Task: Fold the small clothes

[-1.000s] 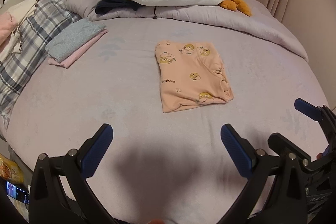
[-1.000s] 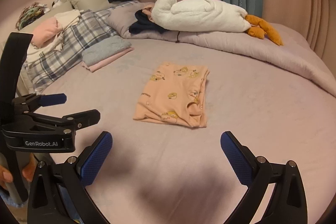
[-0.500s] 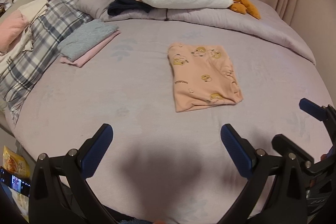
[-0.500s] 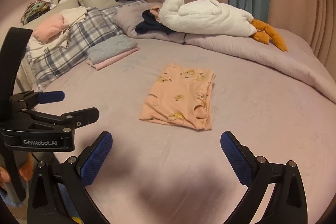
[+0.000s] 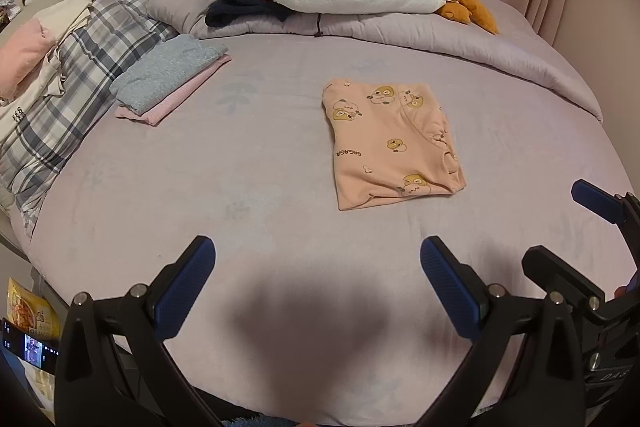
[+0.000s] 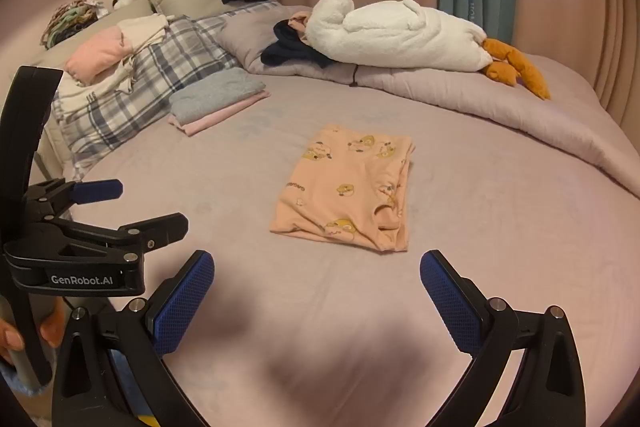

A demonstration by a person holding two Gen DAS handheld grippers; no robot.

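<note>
From the left wrist view, the left gripper hangs with its jaws spread wide and empty over the near part of the bed. The peach garment lies folded into a neat rectangle beyond the gripper and a little to its right, well apart from it. Compared with a second ago the garment sits smaller and farther off, and more bare sheet lies between it and the gripper, so the gripper has drawn back. I judge this fold finished and the piece released. On the garment, "GAGAGA" can be read along its left edge. Left of the garment lies a folded stack, grey on pink.

From the right wrist view, the right gripper is likewise wide and holds nothing, and it has retreated from the peach garment too. The other tool, left of the garment, bears "GenRobot.AI" in white on its black body. Unfolded clothes on the plaid bedding, far left of the garment, probably come next.
</note>
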